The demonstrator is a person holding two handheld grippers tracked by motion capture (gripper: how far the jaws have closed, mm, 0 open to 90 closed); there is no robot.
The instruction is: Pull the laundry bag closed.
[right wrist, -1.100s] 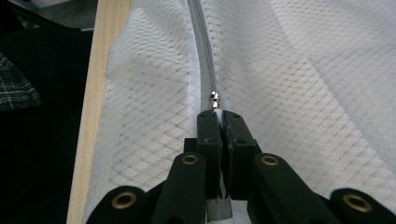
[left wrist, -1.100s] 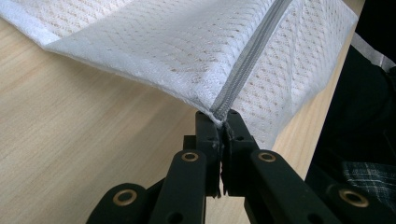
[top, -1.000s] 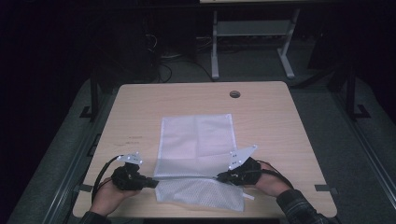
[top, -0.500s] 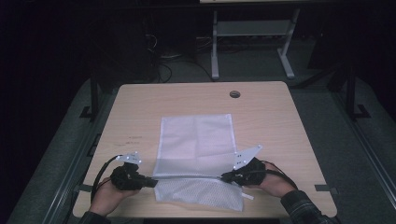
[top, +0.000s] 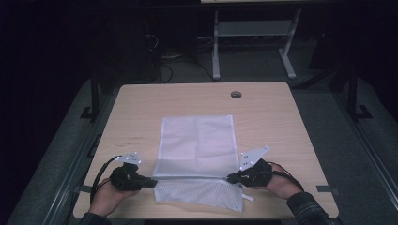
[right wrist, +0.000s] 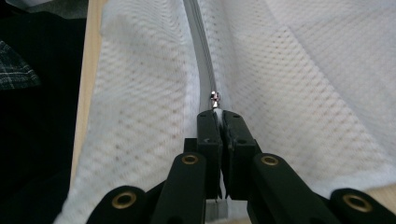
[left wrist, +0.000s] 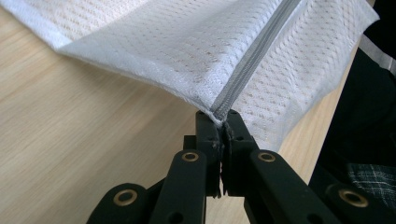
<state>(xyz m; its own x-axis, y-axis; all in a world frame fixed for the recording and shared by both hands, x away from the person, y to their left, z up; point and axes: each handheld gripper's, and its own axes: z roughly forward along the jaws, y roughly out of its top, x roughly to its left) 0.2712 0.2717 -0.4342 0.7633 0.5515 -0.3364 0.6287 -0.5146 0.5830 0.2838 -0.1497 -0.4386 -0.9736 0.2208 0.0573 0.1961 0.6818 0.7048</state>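
Dark room, pale wooden table [top: 141,108]. Left gripper [top: 151,182] is clenched on the zip end at the mesh bag's [top: 197,145] left edge; right gripper [top: 231,178] is clamped on the zip by its slider [right wrist: 215,97]. Bag lies flat mid-table, near edge raised between them.

White mesh bag [top: 197,150] flat on table [top: 281,122]; left claw [top: 151,182], right claw [top: 231,178] at fold ends.

A dim lab or office workroom: a pale wooden desk surface [top: 263,117] with a round cable hole [top: 236,94], grey carpet floor [top: 328,108], tangled black cables [top: 169,61] upper left, white metal table frame [top: 253,33] top centre
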